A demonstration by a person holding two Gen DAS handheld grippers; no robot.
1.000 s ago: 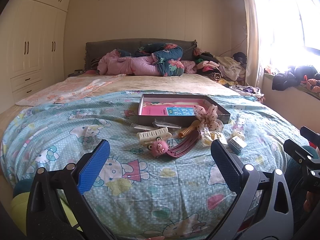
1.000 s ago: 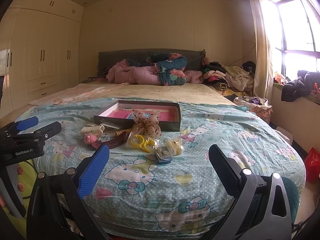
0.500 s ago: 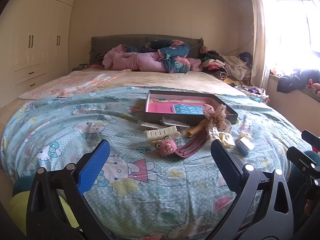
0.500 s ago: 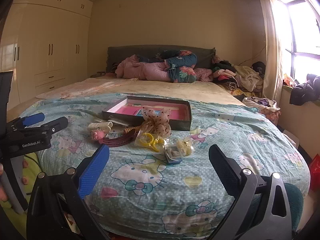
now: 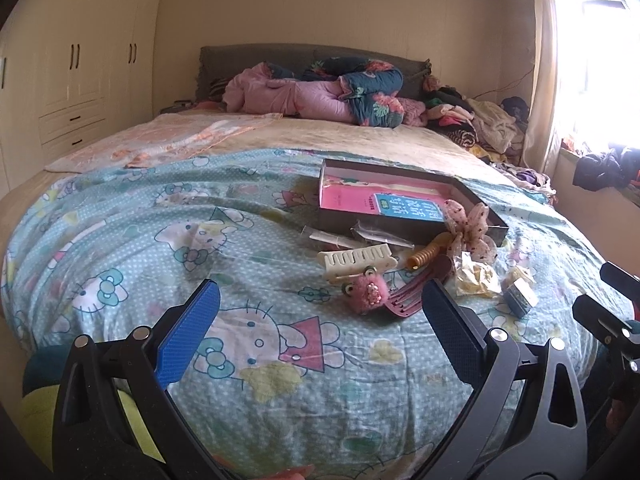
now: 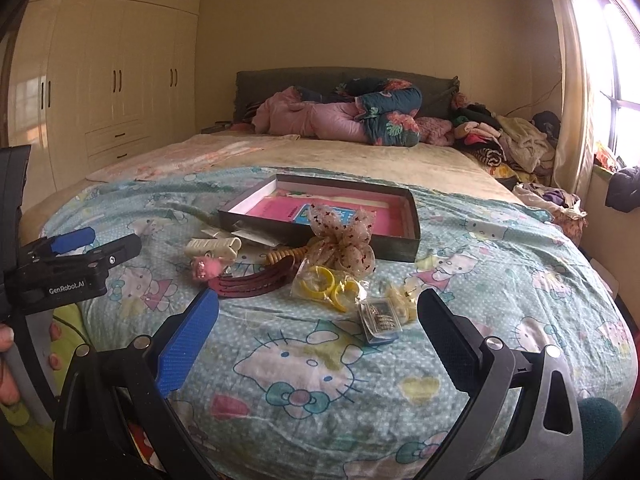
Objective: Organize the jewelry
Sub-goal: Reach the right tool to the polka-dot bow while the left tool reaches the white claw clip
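A shallow dark box [image 5: 472, 192] [image 6: 412, 220] with a pink lining lies on the blue cartoon bedspread. In front of it lies a heap of accessories: a white claw clip [image 5: 356, 260] [image 6: 212, 247], a fluffy pink clip [image 5: 366, 290] [image 6: 204, 269], a maroon comb clip [image 5: 404, 296] [image 6: 256, 280], a spotted bow [image 5: 470, 228] [image 6: 340, 240], yellow rings in a bag [image 6: 324, 284] and a small clear case [image 6: 380, 320] [image 5: 520, 298]. My left gripper [image 5: 320, 332] is open, short of the pink clip. My right gripper [image 6: 318, 338] is open, just short of the clear case.
Rolled quilts [image 6: 352, 116] and a pile of clothes [image 6: 504, 140] lie at the head of the bed. Wardrobes [image 6: 108, 80] line the left wall; a window [image 6: 616, 60] is on the right. A hand [image 6: 8, 360] holds the left gripper's handle at the left edge.
Both grippers have moved forward toward the heap of accessories, which now looks larger and nearer. The fingers stay equally wide apart. Nothing on the bed has moved.
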